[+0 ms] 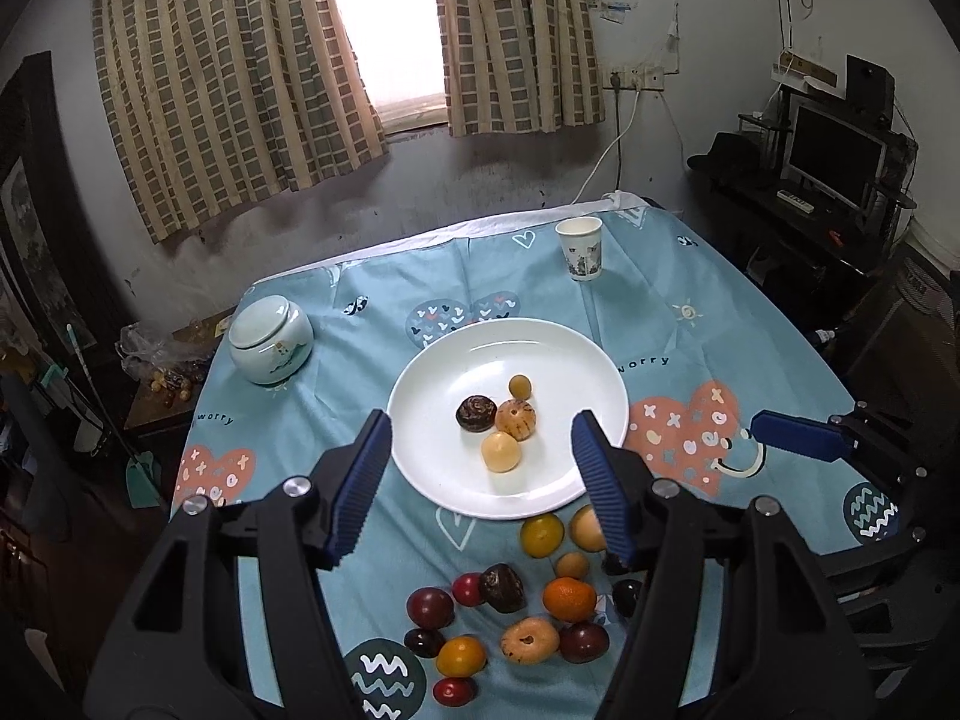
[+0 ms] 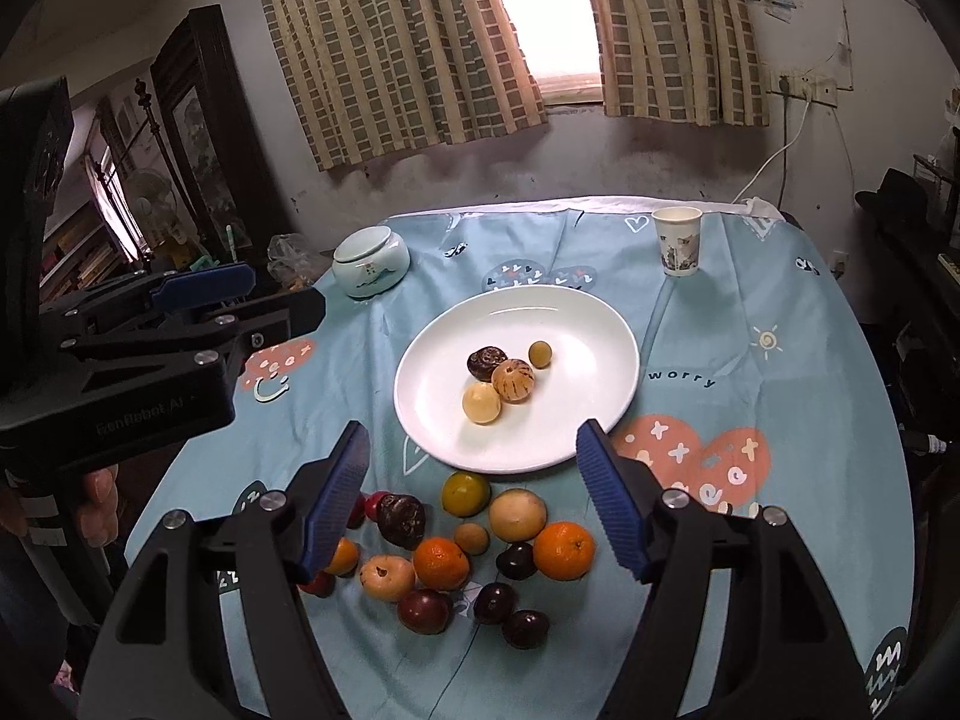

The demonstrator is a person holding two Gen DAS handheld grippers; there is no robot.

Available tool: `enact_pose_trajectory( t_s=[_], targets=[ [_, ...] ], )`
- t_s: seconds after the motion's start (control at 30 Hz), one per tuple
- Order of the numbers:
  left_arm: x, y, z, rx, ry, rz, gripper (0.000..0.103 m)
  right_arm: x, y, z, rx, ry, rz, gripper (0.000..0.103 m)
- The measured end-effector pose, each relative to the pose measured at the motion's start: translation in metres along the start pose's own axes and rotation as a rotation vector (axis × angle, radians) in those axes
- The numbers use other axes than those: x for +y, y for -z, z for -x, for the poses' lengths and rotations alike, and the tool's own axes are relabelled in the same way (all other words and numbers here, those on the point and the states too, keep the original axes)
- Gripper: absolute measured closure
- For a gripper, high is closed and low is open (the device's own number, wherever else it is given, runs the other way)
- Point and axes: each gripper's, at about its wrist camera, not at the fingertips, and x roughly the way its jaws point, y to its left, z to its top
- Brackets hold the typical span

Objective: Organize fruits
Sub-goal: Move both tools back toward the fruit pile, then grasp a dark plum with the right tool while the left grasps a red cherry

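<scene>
On the surface: a blue cloth (image 2: 750, 420) printed with hearts covers the surface, below a curtained window (image 1: 384, 18).
Plate: a white plate (image 2: 576, 324) sits mid-surface and carries four small fruits: a dark ridged fruit (image 2: 486, 362), a striped tan fruit (image 2: 513, 381), a pale round fruit (image 2: 481, 403) and a small olive-yellow fruit (image 2: 540, 354), clustered and mostly touching.
Loose fruits: a heap of loose fruits (image 2: 456, 558) lies on the cloth just in front of the plate, among them two oranges, dark plums and pale tan fruits.
Left tongs (image 1: 480, 468): open, nothing between the blue pads, hanging over the plate's near rim.
Right tongs (image 2: 474, 492): open and empty, above the heap.
Far side: a lidded ceramic jar (image 1: 270, 339) stands to the left, a paper cup (image 1: 581, 249) to the right.
</scene>
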Motion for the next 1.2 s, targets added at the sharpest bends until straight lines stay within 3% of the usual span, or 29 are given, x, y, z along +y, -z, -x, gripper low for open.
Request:
enact_pose_trajectory(
  t_s=[0.2,0.4,0.53,0.73,0.87,1.0,1.17,1.2],
  targets=[
    [-0.001,0.007,0.013,-0.009,-0.007,-0.003,0.039,0.007,0.007,0.009,-0.006,-0.007,0.017,0.031],
    [0.017,0.026,0.020,0.010,-0.018,0.042,0.032,0.009,0.017,0.007,0.018,-0.009,0.031,0.031],
    [0.053,0.058,0.011,0.090,-0.025,0.134,0.032,0.005,0.048,-0.010,0.102,0.041,0.072,0.031],
    [0.094,0.125,-0.004,0.222,-0.042,0.229,0.029,-0.008,0.120,-0.050,0.309,0.102,0.141,0.031],
    [0.107,0.169,-0.011,0.323,-0.022,0.295,0.029,-0.018,0.146,-0.071,0.375,0.126,0.120,0.031],
    [0.104,0.197,-0.015,0.390,0.014,0.321,0.029,-0.022,0.148,-0.087,0.392,0.127,0.134,0.039],
    [0.085,0.204,-0.020,0.414,0.072,0.300,0.028,-0.022,0.142,-0.105,0.408,0.112,0.168,0.057],
    [0.081,0.204,-0.022,0.420,0.078,0.299,0.028,-0.020,0.140,-0.106,0.412,0.108,0.189,0.066]
  ],
)
